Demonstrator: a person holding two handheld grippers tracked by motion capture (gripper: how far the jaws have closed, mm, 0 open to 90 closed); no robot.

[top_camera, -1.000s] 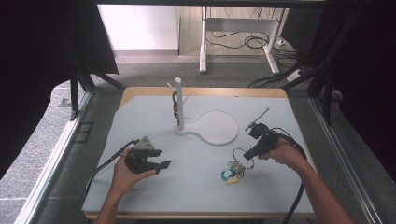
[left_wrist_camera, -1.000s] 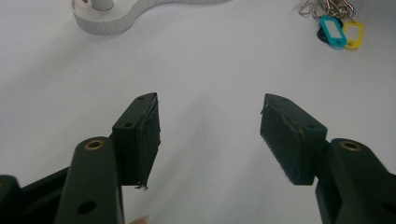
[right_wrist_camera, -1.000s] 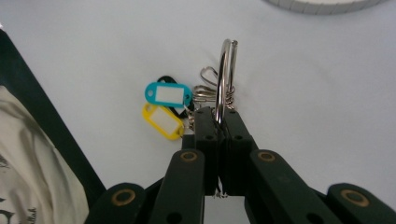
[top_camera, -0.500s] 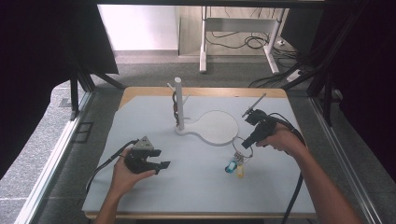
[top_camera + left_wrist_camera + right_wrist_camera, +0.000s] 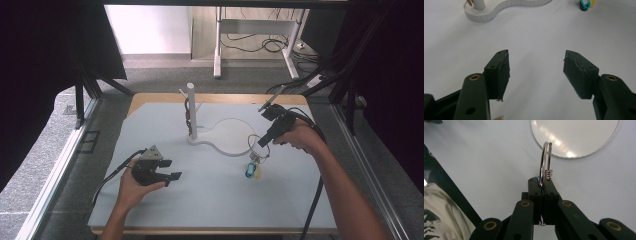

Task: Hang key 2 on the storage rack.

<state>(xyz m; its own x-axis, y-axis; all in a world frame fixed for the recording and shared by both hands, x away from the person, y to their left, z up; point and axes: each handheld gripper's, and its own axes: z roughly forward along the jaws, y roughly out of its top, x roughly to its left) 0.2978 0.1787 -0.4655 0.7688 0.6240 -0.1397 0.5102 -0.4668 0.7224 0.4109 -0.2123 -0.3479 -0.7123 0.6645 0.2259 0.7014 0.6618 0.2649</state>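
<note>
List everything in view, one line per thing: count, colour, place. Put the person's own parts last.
Table: one, pale grey top with a wooden edge, centre.
Stand: one, white, an upright post on a base that widens into a round disc, at the far middle of the table.
Key ring: one, silver, clamped in the right gripper, lifted near the disc.
Tags: two, teal and yellow, hanging below the ring.
Desk legs: white, on the floor beyond the table, with black cables.
Left gripper: one, black, jaws apart with nothing between, near left of the table.
Right gripper: one, black, shut on the ring.
Forearms: two, coming from the near edge.
</note>
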